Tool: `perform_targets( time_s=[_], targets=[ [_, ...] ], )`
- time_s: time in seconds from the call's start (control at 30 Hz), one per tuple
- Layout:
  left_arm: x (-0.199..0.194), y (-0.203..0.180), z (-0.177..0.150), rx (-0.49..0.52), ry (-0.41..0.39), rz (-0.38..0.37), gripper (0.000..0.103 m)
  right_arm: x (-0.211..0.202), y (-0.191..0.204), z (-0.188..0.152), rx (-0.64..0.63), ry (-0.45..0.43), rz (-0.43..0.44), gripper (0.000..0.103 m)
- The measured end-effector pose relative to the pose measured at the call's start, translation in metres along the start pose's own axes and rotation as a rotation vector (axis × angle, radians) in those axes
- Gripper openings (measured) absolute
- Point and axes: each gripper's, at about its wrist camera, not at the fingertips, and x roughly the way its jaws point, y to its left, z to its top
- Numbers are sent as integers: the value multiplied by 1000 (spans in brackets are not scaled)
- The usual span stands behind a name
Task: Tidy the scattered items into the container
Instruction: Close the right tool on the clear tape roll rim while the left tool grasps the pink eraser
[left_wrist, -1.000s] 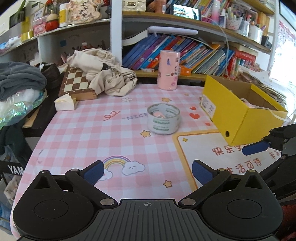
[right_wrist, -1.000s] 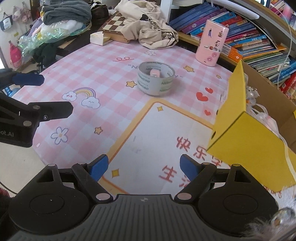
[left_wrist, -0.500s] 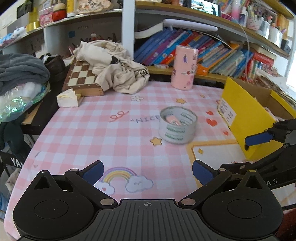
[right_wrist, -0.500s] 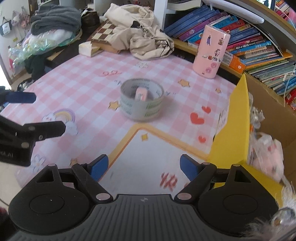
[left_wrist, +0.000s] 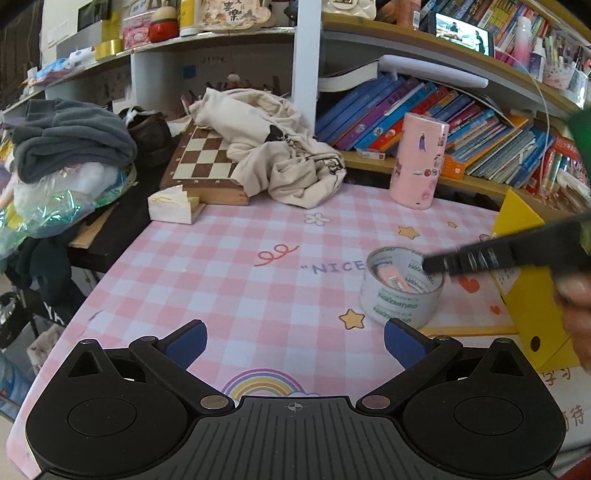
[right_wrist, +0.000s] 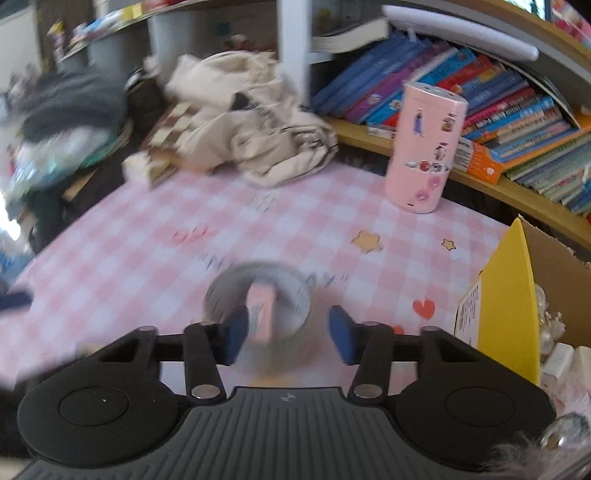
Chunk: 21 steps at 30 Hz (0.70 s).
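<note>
A grey tape roll (left_wrist: 400, 306) stands on the pink checked mat with a small pink eraser (left_wrist: 395, 280) inside it. The yellow cardboard box (left_wrist: 524, 295) stands just right of it, with small items inside in the right wrist view. My right gripper (right_wrist: 288, 338) is low over the tape roll (right_wrist: 295, 295), its jaws closing. The pink eraser (right_wrist: 260, 314) and the roll's right wall lie between them; this view is blurred and no pad visibly presses. One of its fingers (left_wrist: 436, 264) reaches over the roll's rim. My left gripper (left_wrist: 293, 339) is open and empty, left of the roll.
A tall pink cylinder (left_wrist: 419, 162) stands at the back by the low bookshelf. A beige cloth (left_wrist: 280, 147) lies over a chessboard (left_wrist: 201, 162), with a small white box (left_wrist: 171, 208) beside it. Clothes and bags pile up past the mat's left edge.
My right gripper has travelled forward to the tape roll and its jaws have narrowed. In the left wrist view the roll has shifted right and the right gripper now reaches over it.
</note>
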Motion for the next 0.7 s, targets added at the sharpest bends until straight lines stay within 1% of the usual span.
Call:
perform_targets(
  time_s=[0.03, 0.07, 0.13, 0.17, 0.23, 0.27, 0.3, 0.33, 0.37, 0.4, 0.43, 0.47, 0.5, 0.57, 0.6, 0.63, 0.67, 0.7],
  targets=[
    [1, 0, 0, -1, 5, 2, 103, 7, -3, 4, 12, 9, -5, 37],
    [2, 1, -1, -2, 10, 5, 103, 17, -6, 7, 14, 37, -16, 32],
    [1, 2, -1, -4, 12, 12, 103, 35, -8, 8, 6, 99, -14, 26],
    [0, 2, -1, -6, 9, 15, 103, 42, -9, 5, -1, 128, -9, 19],
    [-1, 4, 0, -12, 0, 23, 103, 47, -9, -2, -14, 150, -6, 14],
    [-2, 5, 0, -17, -6, 27, 103, 45, -10, -4, -21, 145, 26, 9],
    [-3, 6, 0, -24, -13, 32, 103, 40, -11, -4, -3, 144, 79, 6],
    [-3, 8, 1, -33, -20, 39, 103, 34, -13, -4, 18, 136, 123, 8],
    [-4, 9, 2, -42, -25, 45, 103, 24, -9, -3, 13, 113, 153, 6],
    [-5, 11, 2, -52, -33, 52, 103, 7, -2, -3, -13, 52, 167, 5],
    [-6, 12, 3, -60, -41, 57, 103, -7, 3, -3, -18, 0, 204, 5],
    [-8, 13, 2, -69, -49, 60, 103, -19, 4, -5, -1, -22, 245, 5],
    [-10, 15, 2, -80, -56, 63, 103, -23, 7, -9, -4, -8, 233, 5],
    [-11, 17, 2, -95, -58, 63, 103, -10, 18, -26, -100, 74, 145, 5],
    [-12, 18, 3, -99, -57, 62, 103, -1, 17, -35, -80, 129, 119, 5],
    [-14, 18, 4, -96, -58, 59, 103, -1, 10, -38, -10, 141, 140, 4],
    [-16, 18, 4, -92, -66, 55, 103, -4, 5, -38, 27, 133, 162, 4],
    [-18, 18, 2, -87, -75, 51, 103, -11, 3, -38, 27, 114, 154, 4]
  ],
)
